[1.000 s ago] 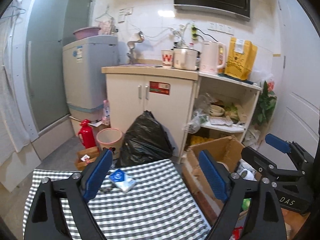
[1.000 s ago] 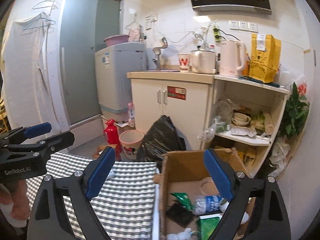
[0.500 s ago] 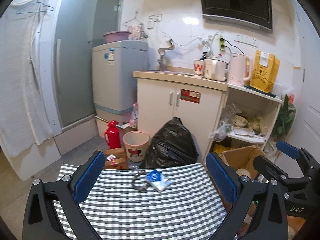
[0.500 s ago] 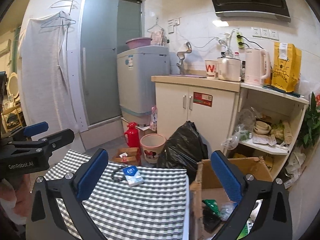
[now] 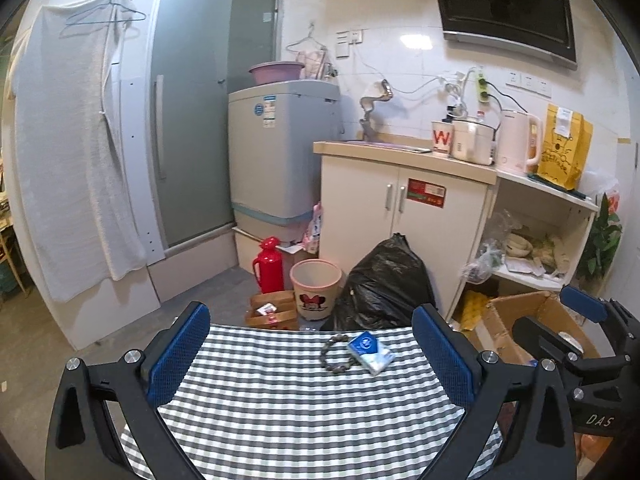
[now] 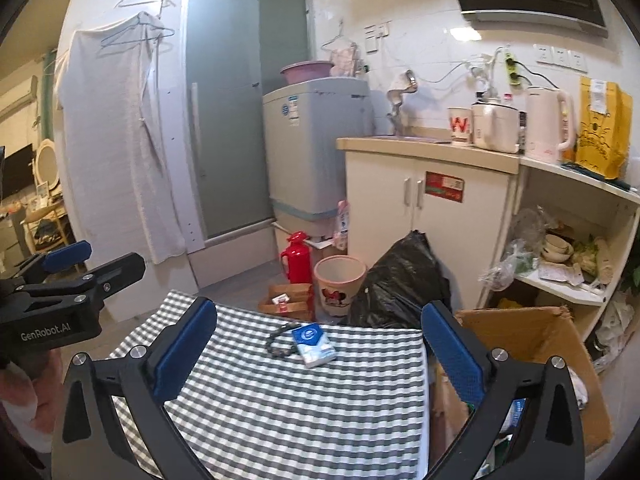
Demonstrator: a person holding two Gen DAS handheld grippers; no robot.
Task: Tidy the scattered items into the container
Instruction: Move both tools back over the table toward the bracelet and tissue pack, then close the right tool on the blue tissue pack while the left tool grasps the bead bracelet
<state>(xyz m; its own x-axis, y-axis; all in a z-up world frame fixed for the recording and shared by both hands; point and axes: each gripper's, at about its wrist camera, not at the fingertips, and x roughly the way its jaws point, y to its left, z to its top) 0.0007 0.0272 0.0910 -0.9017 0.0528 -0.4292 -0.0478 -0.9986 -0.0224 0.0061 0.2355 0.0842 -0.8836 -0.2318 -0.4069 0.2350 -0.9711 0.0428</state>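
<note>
Pulling both grippers back, left gripper [image 5: 310, 354] and right gripper [image 6: 320, 348] wide and empty, I now see the tissue pack [image 6: 313, 344] and what looks like a bead bracelet [image 6: 280, 345] left to box [image 6: 568, 344].

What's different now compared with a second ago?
Both grippers have pulled back and swung left, away from the cardboard box, so more checked tablecloth shows. The left gripper and right gripper stay open and empty. The tissue pack and bead bracelet still lie untouched together at the table's far edge.
</note>
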